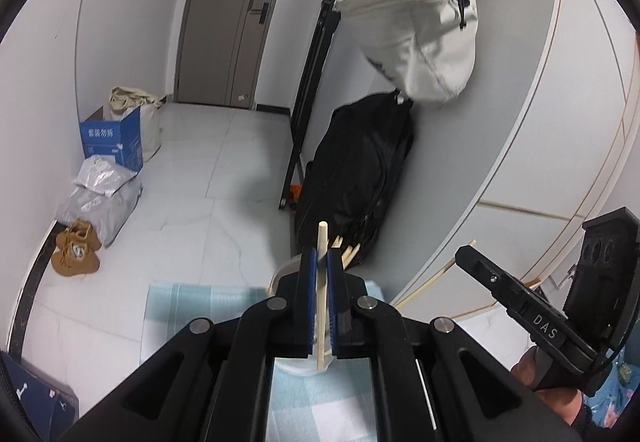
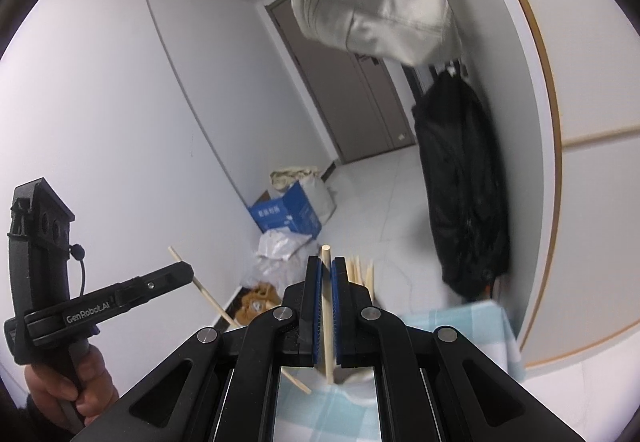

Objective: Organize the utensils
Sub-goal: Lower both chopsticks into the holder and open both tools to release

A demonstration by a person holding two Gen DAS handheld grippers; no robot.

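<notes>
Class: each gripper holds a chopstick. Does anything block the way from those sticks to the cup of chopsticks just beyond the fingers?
Nothing visible does. The left gripper and the right gripper each pinch one chopstick, and the cup sits right behind, already holding sticks.

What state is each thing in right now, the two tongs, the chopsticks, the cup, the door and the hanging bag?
Left tongs: shut on a chopstick.
Right tongs: shut on a second chopstick.
Cup: upright on the checked cloth, more chopsticks standing in it.
Door: closed.
White bag: hanging, zipped.
Blue box: flaps open.
</notes>
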